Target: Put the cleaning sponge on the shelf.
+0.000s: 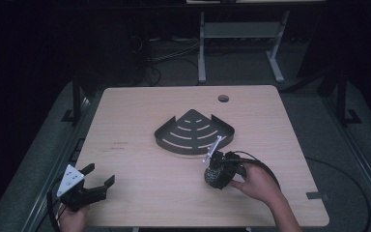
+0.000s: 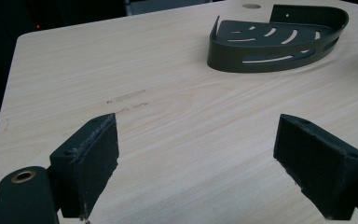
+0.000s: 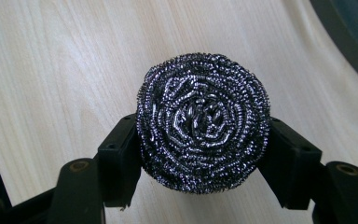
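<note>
A round steel-wool scourer (image 3: 203, 122) is clamped between the two black jaws of my right gripper (image 3: 200, 154), held just above the wooden table. In the high view the scourer (image 1: 213, 176) and right gripper (image 1: 217, 175) sit just in front of a dark quarter-round slotted corner shelf (image 1: 194, 131). My left gripper (image 1: 96, 175) rests at the table's front left corner, open, with bare table between its pads (image 2: 91, 161). The shelf (image 2: 275, 39) lies far ahead of it at the upper right.
The table (image 1: 140, 159) has a round cable hole (image 1: 223, 98) near its back edge. Faint marks (image 2: 128, 97) lie on the wood ahead of the left gripper. A desk frame (image 1: 241, 43) and cables stand on the dark floor beyond.
</note>
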A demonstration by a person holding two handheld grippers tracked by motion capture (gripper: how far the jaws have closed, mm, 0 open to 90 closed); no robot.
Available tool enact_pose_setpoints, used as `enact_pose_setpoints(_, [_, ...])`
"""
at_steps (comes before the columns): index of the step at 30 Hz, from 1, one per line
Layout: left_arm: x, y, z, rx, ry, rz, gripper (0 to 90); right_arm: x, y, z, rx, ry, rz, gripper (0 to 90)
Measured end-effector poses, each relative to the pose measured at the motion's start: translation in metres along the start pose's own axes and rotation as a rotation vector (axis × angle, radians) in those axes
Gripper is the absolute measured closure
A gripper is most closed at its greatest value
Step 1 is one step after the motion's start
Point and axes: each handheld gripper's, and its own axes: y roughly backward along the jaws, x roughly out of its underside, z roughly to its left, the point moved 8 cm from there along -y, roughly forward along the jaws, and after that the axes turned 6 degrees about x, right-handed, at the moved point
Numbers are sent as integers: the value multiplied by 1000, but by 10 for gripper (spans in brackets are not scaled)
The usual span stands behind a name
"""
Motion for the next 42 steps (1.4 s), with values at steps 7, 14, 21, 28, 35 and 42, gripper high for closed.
enact_pose_setpoints(7, [0,0,0,0,5,-6,132,-9,6,-4,-4,6,-17,349])
enact_pose_setpoints(14, [-1,-1,-2,6,0,-3,132,-24,16,-12,0,7,-36,349])
enact_pose_setpoints(21, [-1,-1,-1,3,-3,-1,132,-37,21,-23,-12,-7,-51,350])
enact_pose_setpoints(28, [-1,-1,-1,3,-3,-2,132,-48,22,-31,-10,-2,-50,351])
enact_pose_setpoints(35, [-1,-1,-1,5,-3,-6,132,-57,26,-36,-10,2,-45,351])
enact_pose_setpoints(42, [-1,-2,-2,6,-1,-5,132,-62,28,-44,-24,-14,-41,350])
